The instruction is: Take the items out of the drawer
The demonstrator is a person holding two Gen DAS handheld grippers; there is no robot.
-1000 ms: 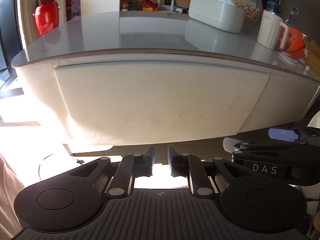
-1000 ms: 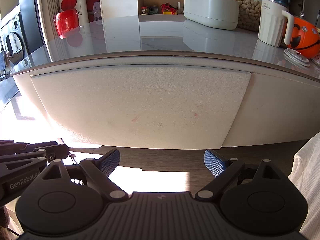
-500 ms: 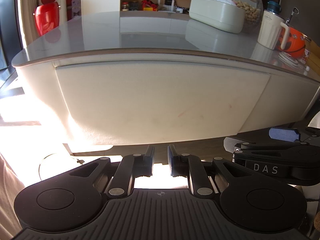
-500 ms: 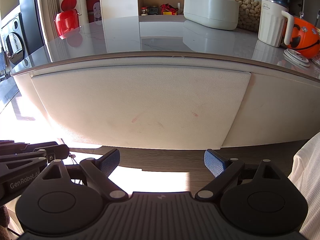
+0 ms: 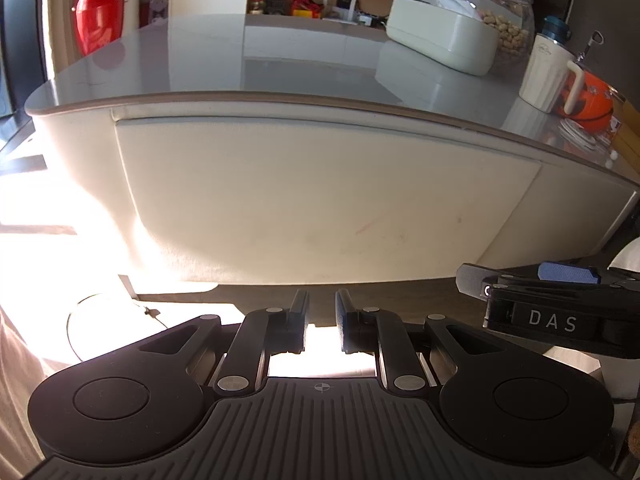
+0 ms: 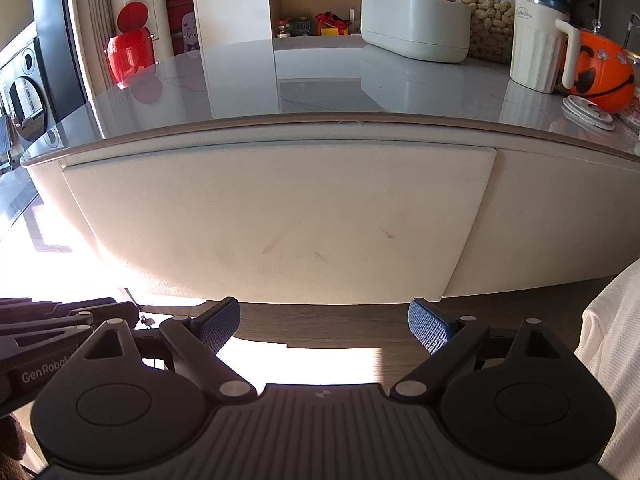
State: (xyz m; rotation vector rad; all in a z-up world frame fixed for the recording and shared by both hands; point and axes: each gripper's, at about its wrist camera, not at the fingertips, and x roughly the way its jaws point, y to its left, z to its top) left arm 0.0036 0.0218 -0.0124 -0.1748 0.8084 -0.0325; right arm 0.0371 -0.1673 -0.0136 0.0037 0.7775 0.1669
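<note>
Cream drawer front (image 6: 276, 216) sits flush under the table (image 6: 320, 76) edge, same as a second ago: nothing has moved, so the task hasn't started. Your left claw (image 5: 322, 316) is nearly clenched on nothing, a thin gap between the pads. Your right claw (image 6: 324, 320) is spread wide, empty. Both hang low, short of the drawer. No handle visible; you probably need to hook the lower edge. Items are hidden inside.

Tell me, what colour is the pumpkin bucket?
Orange, with a black face. The pumpkin bucket shows best in the right wrist view.
</note>
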